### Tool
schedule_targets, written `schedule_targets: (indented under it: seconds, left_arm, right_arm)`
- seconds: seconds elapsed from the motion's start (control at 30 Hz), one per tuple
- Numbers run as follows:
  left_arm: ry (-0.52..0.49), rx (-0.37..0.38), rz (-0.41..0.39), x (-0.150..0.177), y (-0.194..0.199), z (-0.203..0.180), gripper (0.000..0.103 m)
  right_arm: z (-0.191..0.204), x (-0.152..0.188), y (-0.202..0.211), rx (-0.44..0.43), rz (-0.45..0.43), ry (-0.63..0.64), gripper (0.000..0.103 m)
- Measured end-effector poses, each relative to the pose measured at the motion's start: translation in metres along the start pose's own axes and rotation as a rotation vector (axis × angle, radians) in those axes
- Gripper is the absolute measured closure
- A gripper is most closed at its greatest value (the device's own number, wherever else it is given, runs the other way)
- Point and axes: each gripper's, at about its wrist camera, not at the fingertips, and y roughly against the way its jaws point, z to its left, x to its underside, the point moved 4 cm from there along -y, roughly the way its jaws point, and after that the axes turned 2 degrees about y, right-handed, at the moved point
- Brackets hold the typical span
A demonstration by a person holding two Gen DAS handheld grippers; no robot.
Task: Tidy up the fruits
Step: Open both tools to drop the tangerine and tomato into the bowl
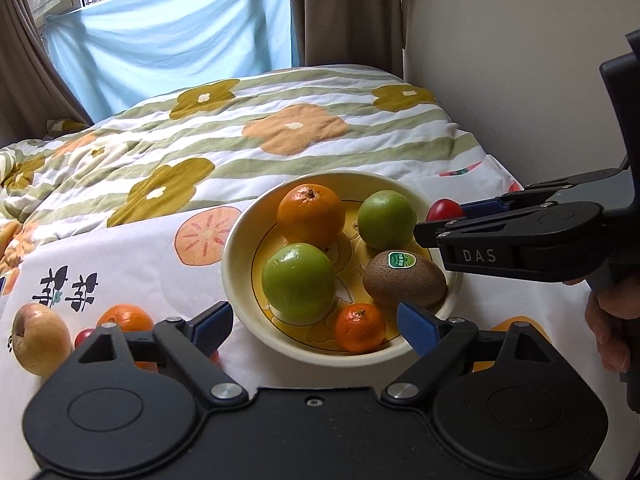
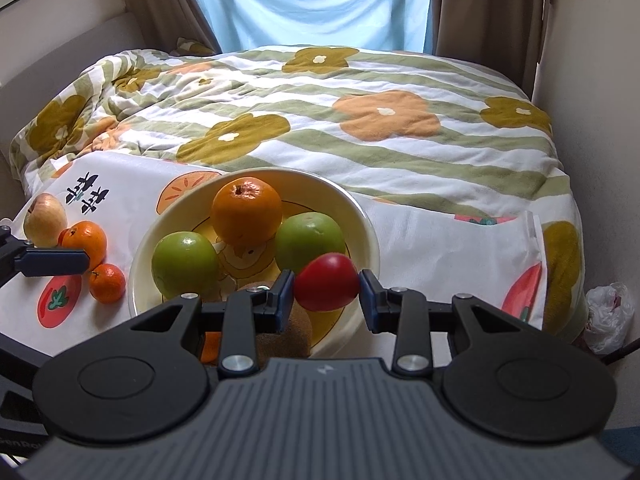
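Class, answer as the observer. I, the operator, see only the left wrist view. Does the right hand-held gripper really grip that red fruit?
Observer: Yes. In the right wrist view both pads of the right hand-held gripper touch the red fruit.
Operator: What does my left hand-held gripper hide beside the bowl?
Observer: A small mandarin on the cloth.
Operator: Anything past the bed's right corner?
Observer: A white plastic bag.
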Motion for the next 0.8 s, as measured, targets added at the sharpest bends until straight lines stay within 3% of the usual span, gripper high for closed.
schedule_targets:
  seconds: [0.17, 0.2, 0.23, 0.3, 0.8]
  left_arm:
    - [0.019, -0.019, 0.003, 0.003, 0.0, 0.004, 0.011]
    - [0.023, -0.022, 0.005, 0.004, 0.001, 0.004, 0.011]
    - [0.027, -0.024, 0.007, 0.005, 0.001, 0.005, 0.011]
    - [0.035, -0.025, 0.009, 0.006, 0.003, 0.005, 0.011]
    - [0.084, -0.08, -0.073, 0.016, 0.057, 0.014, 0.011]
  right_arm:
    - [0.003, 0.0, -0.009, -0.006, 0.011, 0.004, 0.052]
    - [0.003, 0.0, -0.008, -0.007, 0.007, 0.006, 0.043]
    - [0.004, 0.0, -0.007, -0.01, 0.0, 0.013, 0.021]
    - [0.007, 0.001, -0.004, 0.001, -0.008, 0.032, 0.0]
    - [0.027, 0.004, 0.047, 0.021, -0.045, 0.047, 0.0]
